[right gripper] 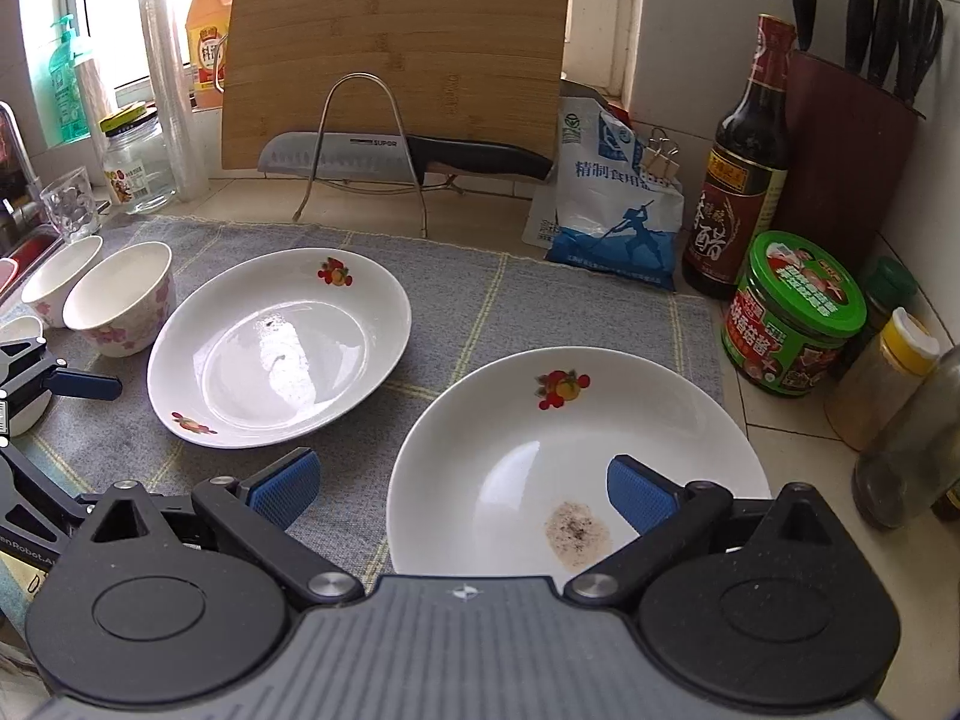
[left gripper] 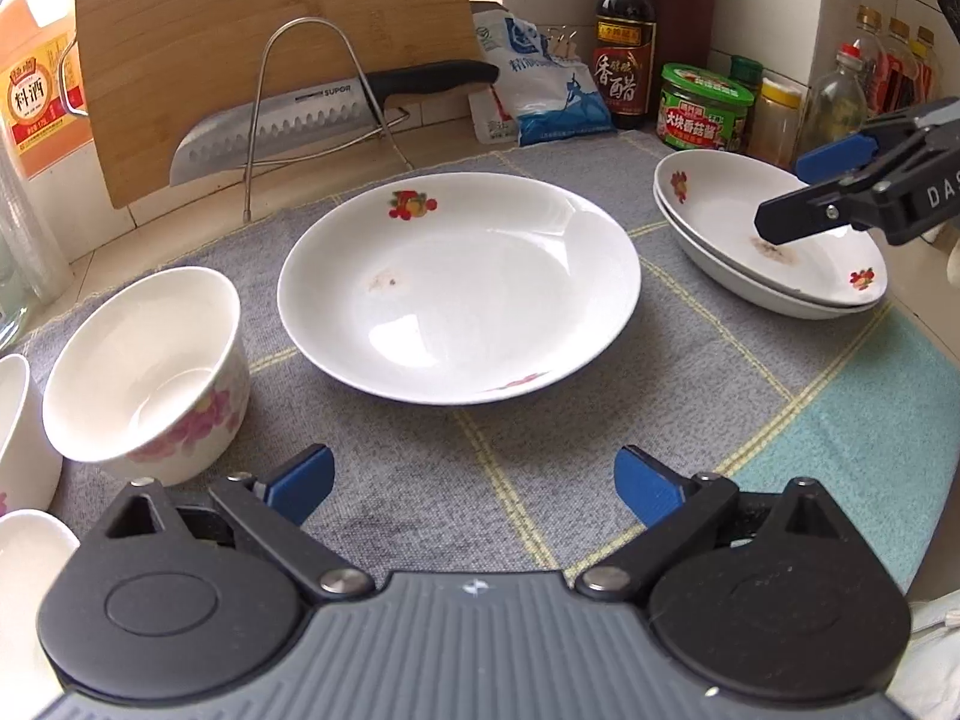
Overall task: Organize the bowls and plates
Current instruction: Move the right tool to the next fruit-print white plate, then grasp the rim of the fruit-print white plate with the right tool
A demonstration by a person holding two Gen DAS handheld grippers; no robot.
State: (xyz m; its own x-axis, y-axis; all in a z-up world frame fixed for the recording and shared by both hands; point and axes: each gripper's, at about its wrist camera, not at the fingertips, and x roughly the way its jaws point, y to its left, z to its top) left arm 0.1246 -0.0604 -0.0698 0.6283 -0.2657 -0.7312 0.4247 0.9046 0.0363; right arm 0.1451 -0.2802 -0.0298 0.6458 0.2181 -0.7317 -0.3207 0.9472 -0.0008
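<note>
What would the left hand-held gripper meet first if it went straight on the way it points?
Probably the near rim of the lone plate, dead ahead of the open left hand-held gripper; only grey mat lies between. Height is unclear; it might pass over.

The lower plate [left gripper: 780, 300] of the stack shows only its rim under the top plate [left gripper: 732, 210]; two bowls [left gripper: 12, 420] are cut off at the left edge; the right tongs [left gripper: 798, 192] hide part of the top plate
</note>
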